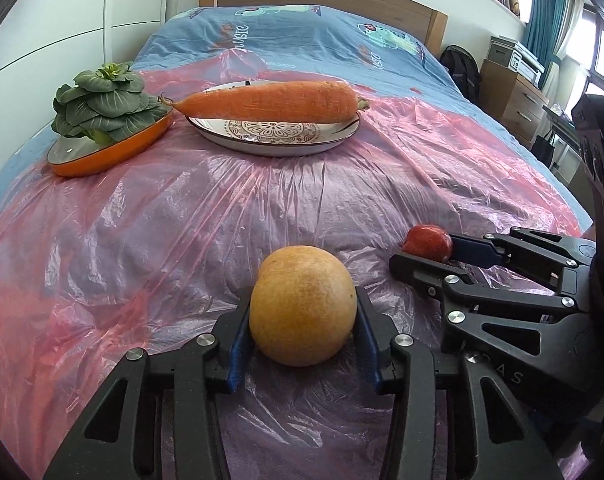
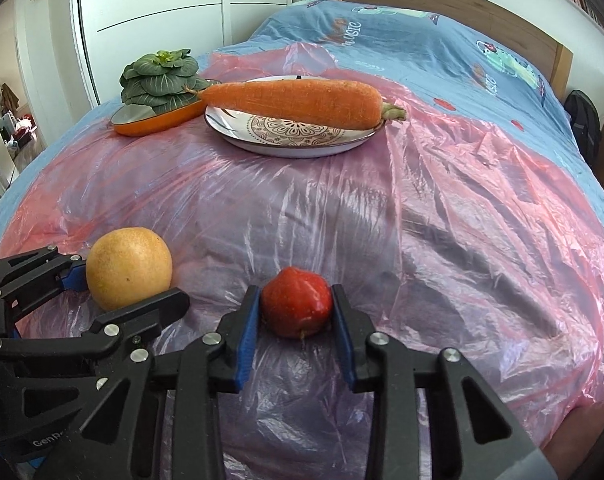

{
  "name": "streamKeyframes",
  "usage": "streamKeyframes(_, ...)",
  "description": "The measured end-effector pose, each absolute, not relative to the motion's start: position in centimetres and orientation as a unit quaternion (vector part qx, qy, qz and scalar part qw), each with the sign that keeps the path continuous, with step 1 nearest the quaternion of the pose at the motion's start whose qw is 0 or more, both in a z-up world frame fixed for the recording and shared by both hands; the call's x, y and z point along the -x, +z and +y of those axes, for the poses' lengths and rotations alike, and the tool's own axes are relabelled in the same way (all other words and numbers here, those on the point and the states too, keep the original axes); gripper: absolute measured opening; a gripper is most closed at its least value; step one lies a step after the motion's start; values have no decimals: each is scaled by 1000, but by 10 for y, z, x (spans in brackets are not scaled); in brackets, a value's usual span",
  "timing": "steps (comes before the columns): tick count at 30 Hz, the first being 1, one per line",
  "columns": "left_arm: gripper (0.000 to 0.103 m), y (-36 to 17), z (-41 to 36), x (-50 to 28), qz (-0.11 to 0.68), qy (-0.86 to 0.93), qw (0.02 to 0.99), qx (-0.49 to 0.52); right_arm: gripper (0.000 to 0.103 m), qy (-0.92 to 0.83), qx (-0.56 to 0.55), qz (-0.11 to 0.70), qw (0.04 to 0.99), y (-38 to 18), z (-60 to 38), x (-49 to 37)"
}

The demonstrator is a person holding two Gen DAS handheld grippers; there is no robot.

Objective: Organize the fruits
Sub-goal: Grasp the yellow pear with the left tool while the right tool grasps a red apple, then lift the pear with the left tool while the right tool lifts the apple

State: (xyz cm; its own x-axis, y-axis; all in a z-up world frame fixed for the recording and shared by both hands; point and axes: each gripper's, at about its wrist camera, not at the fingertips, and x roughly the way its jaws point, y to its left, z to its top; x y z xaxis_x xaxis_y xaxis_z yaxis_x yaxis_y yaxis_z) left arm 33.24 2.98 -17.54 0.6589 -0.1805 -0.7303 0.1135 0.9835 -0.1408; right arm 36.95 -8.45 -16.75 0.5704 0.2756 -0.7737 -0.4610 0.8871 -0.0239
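1. The left gripper (image 1: pixel 303 312) pinches a round yellow-orange fruit (image 1: pixel 303 306); both blue pads press its sides. The fruit rests on the pink plastic sheet (image 1: pixel 261 208) at the near end of the bed.
2. The right gripper (image 2: pixel 296 308) brackets a small red fruit (image 2: pixel 296 307). Its blue pads sit against the fruit's left and right sides, pinching it. This fruit also lies on the sheet, just right of the yellow-orange one.
3. The two grippers stand side by side, near each other, both angled downward.
4. Farther up the bed, a patterned plate (image 2: pixel 261 140) carries a large carrot (image 2: pixel 297 98) laid across it, stem end to the right.
5. Left of that plate, touching the carrot's tip, an orange dish (image 2: pixel 141 126) holds a leafy green vegetable (image 2: pixel 159 78).
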Motion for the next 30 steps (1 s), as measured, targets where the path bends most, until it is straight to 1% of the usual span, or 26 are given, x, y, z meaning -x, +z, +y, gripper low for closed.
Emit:
streamKeyframes(16,39,-176,36,-333,405,-89,908,59,60,190,123,429,875,-167,-78,-373)
streamKeyframes(30,39,-159,39,-324,391,-93,913,66,60,180,106,432,878,-151,-82,-365)
